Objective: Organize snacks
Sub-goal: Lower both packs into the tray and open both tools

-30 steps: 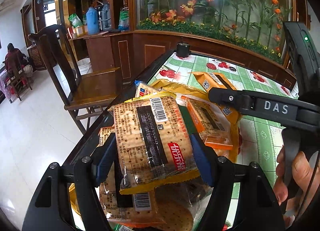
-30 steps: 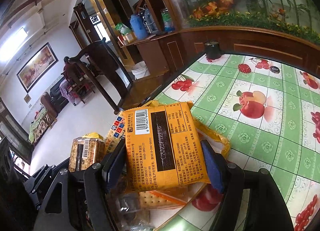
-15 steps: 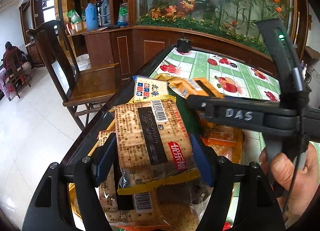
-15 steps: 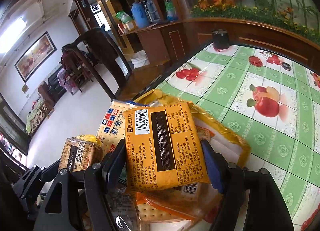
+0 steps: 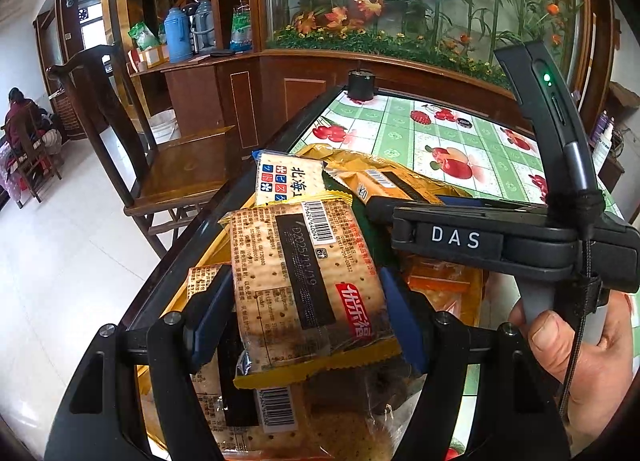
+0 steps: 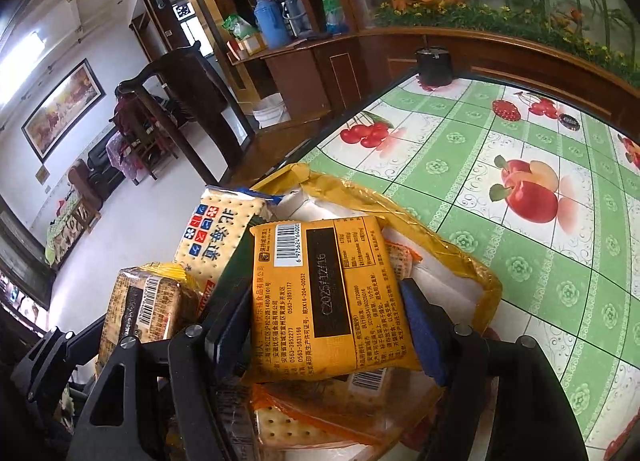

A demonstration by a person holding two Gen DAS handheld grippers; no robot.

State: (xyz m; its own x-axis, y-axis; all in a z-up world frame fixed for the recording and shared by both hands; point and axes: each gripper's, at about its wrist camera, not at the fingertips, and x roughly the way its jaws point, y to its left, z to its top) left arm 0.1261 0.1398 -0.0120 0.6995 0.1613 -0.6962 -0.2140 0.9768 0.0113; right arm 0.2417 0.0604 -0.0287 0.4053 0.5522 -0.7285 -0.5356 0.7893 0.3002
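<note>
Brown-speckled cracker pack with a yellow crimped edge (image 5: 304, 285): clamped crosswise between the blue pads of the left gripper (image 5: 306, 313), barcode side up, above the pile.
Left gripper: closed on that brown pack, pads pressing its two long sides.
White cracker pack with blue and red squares (image 5: 288, 181): standing at the far left of the pile, just behind the brown pack.
Crumpled yellow plastic bag (image 6: 460, 257): lying open near the desk's left edge, holding the loose snack packs.
Orange rectangular cracker pack with a black stripe (image 6: 328, 293): gripped by the right gripper (image 6: 326, 321) on both long sides, label and barcode up, over the bag's opening.
Right gripper: closed on the orange pack; in the left wrist view its black body marked DAS crosses in front, with a person's hand (image 5: 580, 349) around the handle.
Green checked desk cloth with fruit prints (image 6: 540, 165): spreads to the right of the bag.
</note>
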